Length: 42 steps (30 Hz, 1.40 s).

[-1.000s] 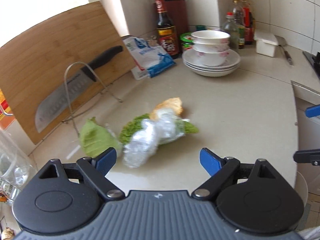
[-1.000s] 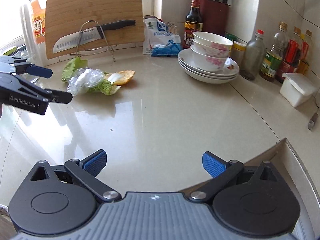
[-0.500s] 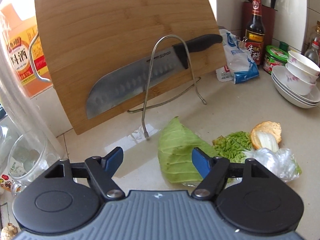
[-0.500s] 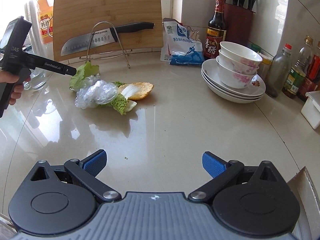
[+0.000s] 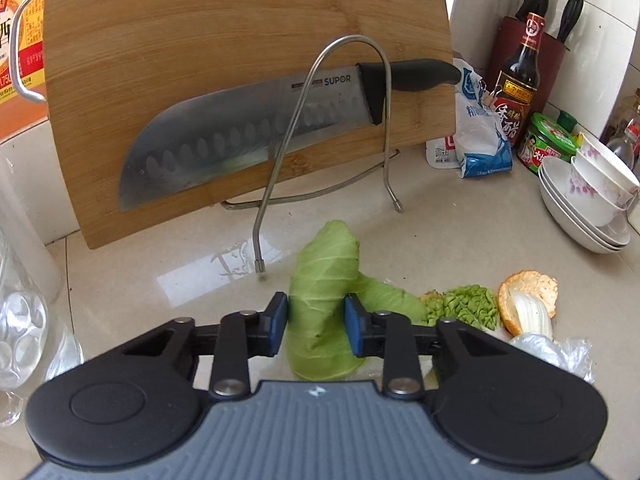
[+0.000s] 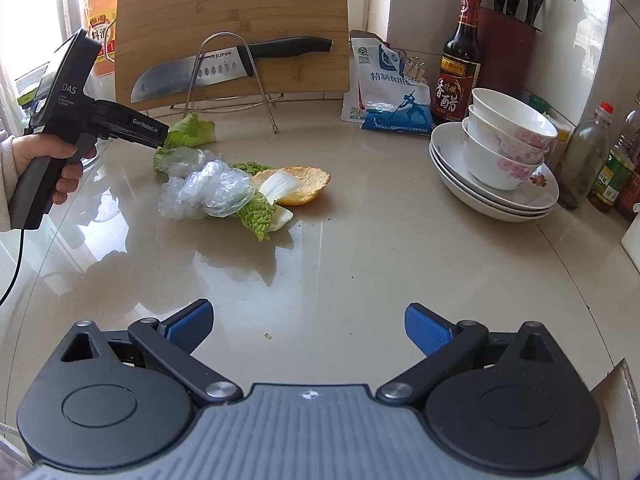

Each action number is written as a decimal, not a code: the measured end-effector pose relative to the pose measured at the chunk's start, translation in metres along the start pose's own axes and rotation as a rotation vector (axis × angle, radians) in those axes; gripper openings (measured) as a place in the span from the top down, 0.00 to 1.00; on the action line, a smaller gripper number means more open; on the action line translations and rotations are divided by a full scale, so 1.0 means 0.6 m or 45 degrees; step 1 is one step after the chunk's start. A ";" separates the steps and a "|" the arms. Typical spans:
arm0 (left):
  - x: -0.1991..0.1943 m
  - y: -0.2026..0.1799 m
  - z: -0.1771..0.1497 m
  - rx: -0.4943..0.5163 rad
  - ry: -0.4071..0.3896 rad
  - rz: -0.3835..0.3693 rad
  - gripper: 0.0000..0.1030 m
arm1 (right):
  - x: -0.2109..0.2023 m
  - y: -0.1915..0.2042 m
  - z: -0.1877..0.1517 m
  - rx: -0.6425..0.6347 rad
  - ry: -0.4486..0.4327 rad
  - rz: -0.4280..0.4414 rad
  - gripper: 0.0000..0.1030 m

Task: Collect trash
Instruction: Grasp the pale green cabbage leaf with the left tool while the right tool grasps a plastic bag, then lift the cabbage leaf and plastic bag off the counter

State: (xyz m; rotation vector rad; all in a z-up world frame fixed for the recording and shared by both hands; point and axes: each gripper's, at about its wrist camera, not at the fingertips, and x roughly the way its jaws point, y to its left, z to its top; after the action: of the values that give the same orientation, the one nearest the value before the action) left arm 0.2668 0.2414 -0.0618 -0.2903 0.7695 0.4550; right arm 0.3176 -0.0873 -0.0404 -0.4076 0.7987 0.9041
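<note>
Left gripper (image 5: pixel 316 326) just closed onto cabbage leaf (image 5: pixel 324 300).

Knife (image 5: pixel 256 136) on wire rack (image 5: pixel 324 132) against cutting board (image 5: pixel 224 20), stacked bowls (image 6: pixel 500 148), vinegar bottle (image 6: pixel 460 64)

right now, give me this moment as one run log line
left gripper: just closed on leaf | right gripper: open, empty | wrap, peel: on counter

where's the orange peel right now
In the right wrist view the orange peel lies left of centre on the counter, touching the onion piece, right of the crumpled plastic.
</note>
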 end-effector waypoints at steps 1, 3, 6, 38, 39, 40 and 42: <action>-0.002 0.000 0.000 0.005 -0.005 -0.001 0.78 | 0.001 0.000 0.000 -0.001 0.001 0.001 0.00; -0.007 -0.002 0.000 0.014 -0.017 0.008 0.81 | 0.002 0.001 0.000 -0.002 0.002 0.007 0.00; -0.015 -0.003 0.003 0.027 -0.028 0.012 0.87 | 0.003 0.004 0.001 -0.010 0.001 0.016 0.00; -0.156 -0.018 -0.067 0.056 -0.039 0.043 0.88 | 0.135 0.138 0.119 -0.560 -0.145 0.248 0.09; -0.157 -0.017 -0.070 0.047 -0.035 0.044 0.88 | 0.141 0.142 0.120 -0.573 -0.140 0.248 0.11; -0.157 -0.016 -0.072 0.040 -0.031 0.044 0.88 | 0.148 0.145 0.120 -0.592 -0.135 0.247 0.11; -0.158 -0.014 -0.076 0.034 -0.024 0.047 0.88 | 0.159 0.151 0.119 -0.620 -0.122 0.246 0.11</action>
State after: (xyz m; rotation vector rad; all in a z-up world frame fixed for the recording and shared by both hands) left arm 0.1841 0.1881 -0.0239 -0.2473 0.7631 0.4812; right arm 0.3095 0.0602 -0.0658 -0.7140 0.5295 1.2948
